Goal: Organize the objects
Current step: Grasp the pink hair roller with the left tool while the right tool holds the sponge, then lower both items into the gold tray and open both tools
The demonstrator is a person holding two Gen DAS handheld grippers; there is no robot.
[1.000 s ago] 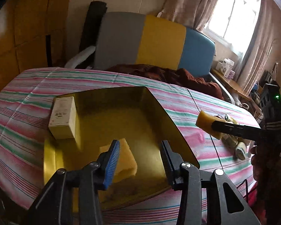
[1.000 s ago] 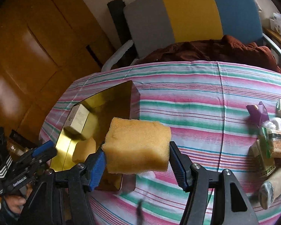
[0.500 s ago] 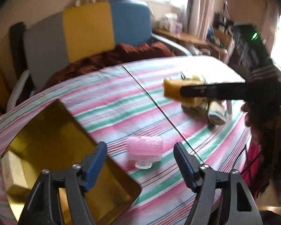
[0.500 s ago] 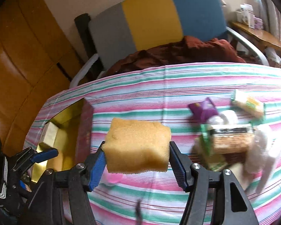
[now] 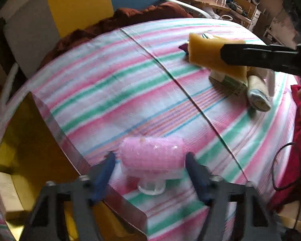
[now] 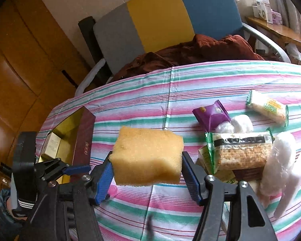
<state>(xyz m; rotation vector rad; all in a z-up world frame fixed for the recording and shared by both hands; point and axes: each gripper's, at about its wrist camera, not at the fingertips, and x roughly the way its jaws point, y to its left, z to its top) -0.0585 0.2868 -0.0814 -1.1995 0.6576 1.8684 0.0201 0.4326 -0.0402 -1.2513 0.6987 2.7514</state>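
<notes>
Left-wrist view is motion-blurred; the pink roller [image 5: 152,158] has soft edges, and contact with the blue pads cannot be told. Gold box [image 5: 30,140] is cut off at the frame edge. Left gripper [image 5: 150,166] is part-open with jaws just closing and the roller between them on the striped cloth [image 5: 114,92] beside the box. Right gripper [image 6: 146,172] is clamped on the yellow sponge [image 6: 148,156], held above the cloth near the snack packets [image 6: 240,150].

Print on snack packets [image 6: 267,108] — none legible.
</notes>
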